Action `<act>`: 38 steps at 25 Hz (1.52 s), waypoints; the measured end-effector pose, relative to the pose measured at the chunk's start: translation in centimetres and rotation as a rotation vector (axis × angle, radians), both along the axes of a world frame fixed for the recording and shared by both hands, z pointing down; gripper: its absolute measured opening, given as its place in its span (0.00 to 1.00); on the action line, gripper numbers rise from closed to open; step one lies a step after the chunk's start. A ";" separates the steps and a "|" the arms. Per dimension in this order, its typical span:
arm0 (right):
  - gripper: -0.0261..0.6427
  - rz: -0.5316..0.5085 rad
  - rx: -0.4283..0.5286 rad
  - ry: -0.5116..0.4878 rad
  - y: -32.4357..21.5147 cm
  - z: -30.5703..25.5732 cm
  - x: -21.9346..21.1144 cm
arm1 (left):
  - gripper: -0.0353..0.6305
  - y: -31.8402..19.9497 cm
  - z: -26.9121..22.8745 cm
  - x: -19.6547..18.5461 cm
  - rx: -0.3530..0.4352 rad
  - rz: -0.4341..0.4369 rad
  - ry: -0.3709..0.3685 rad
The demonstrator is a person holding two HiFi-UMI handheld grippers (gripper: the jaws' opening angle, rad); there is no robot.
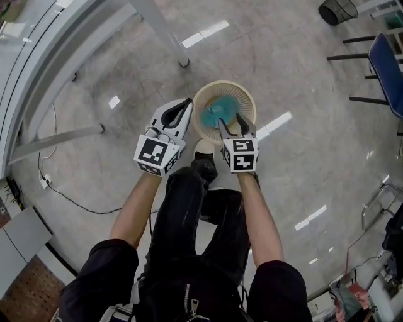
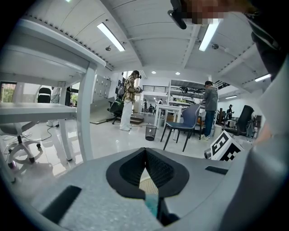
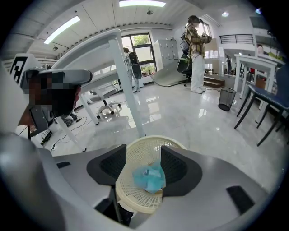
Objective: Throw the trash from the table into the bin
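A cream mesh bin stands on the floor in front of the person's feet, with a crumpled blue piece of trash lying inside it. My right gripper hangs over the bin's near rim, open. In the right gripper view the blue trash rests in the bin below the spread jaws of the right gripper, free of the pads. My left gripper is shut and empty, just left of the bin. The left gripper shows a sliver of the bin under its closed jaws.
A white table leg rises just beyond the bin, with the table frame at the far left. A blue chair and a black waste basket stand at the upper right. A cable trails on the floor. People stand far off.
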State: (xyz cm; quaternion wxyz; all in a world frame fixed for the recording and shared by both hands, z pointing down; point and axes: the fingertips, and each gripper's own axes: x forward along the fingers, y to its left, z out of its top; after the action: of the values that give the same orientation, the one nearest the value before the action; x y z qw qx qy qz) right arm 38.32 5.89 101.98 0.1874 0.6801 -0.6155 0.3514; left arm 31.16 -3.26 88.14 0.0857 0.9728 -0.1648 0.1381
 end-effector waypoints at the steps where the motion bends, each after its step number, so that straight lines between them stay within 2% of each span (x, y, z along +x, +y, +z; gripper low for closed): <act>1: 0.37 0.009 -0.005 0.000 0.2 -0.3 0.1 | 0.06 0.0 -0.3 0.0 -0.001 0.000 -0.003; 3: 0.37 0.032 -0.017 0.006 0.5 -1.3 0.4 | 0.06 0.0 -1.1 0.0 -0.005 0.000 -0.007; 7: 0.14 0.058 -0.003 0.056 1.0 -5.2 0.5 | 0.06 0.1 -4.0 -0.4 -0.012 0.003 -0.020; 10: 0.07 0.069 0.034 0.069 1.5 -9.7 0.1 | 0.06 0.7 -7.5 -0.8 -0.012 0.011 -0.026; 18: 0.06 0.070 0.138 0.104 1.2 -25.9 -0.7 | 0.06 1.6 -21.3 -1.2 0.016 0.023 0.010; 24: 0.05 0.058 0.201 0.118 3.0 -38.5 -3.2 | 0.06 3.7 -31.4 -1.9 0.025 0.027 0.006; 27: 0.05 0.047 0.228 0.146 4.6 -44.0 -4.0 | 0.06 5.5 -35.5 -2.1 0.023 0.032 0.030; 33: 0.05 0.013 0.318 0.129 5.7 -52.5 -6.4 | 0.06 8.1 -42.2 -4.1 0.045 0.022 0.045; 35: 0.05 -0.004 0.350 0.120 4.7 -54.7 -7.8 | 0.06 7.5 -44.2 -5.4 0.076 0.016 0.042; 38: 0.05 -0.042 0.391 0.101 2.7 -57.5 -10.9 | 0.06 5.6 -46.3 -8.8 0.088 -0.042 0.041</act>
State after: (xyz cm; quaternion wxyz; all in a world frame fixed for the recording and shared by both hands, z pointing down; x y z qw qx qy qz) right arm 27.46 8.63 44.45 0.0899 0.7074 -0.6758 0.1868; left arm 22.41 2.34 41.79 0.0488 0.9746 -0.1893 0.1090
